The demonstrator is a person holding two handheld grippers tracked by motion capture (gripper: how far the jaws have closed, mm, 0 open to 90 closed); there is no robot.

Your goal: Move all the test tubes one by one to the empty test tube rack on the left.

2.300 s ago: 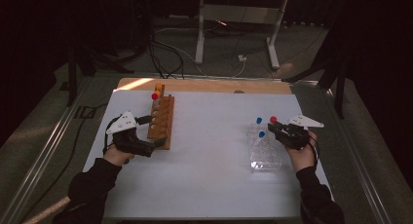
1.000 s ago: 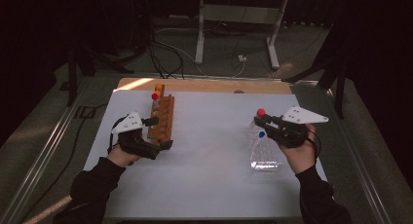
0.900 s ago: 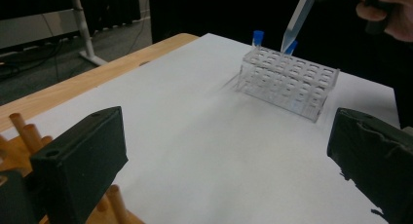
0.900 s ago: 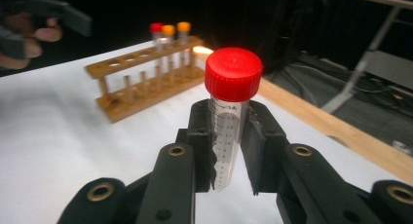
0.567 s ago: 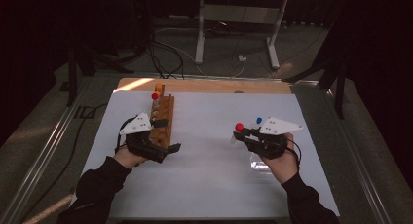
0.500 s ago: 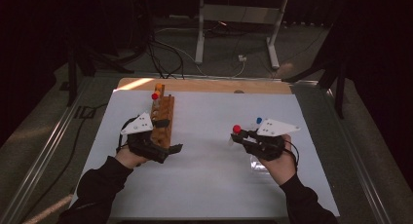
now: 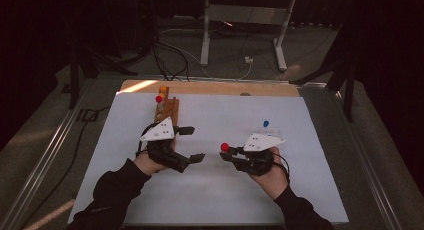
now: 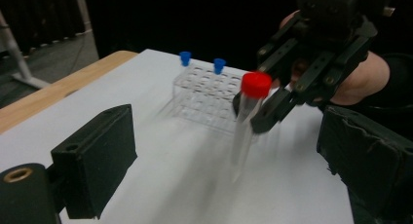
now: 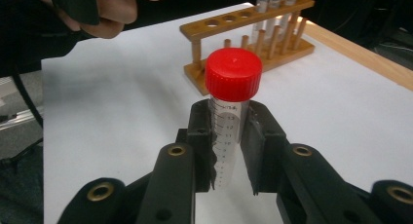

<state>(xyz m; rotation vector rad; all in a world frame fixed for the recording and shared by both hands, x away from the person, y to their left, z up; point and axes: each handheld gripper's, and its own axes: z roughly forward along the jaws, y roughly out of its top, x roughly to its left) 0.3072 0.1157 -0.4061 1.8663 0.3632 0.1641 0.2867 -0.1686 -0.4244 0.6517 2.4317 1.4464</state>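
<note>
White table (image 7: 150, 200), wooden tube rack (image 7: 169, 109), clear plastic rack (image 8: 207, 95)

One red-capped clear tube (image 9: 229, 112), two blue-capped clear tubes (image 8: 184, 59), one clear plastic rack (image 8: 204, 95) and one wooden rack (image 9: 243, 44) are showing.

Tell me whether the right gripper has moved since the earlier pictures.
Yes. The right gripper, shut on the red-capped tube, has moved left, away from the clear rack toward the wooden rack.
</note>
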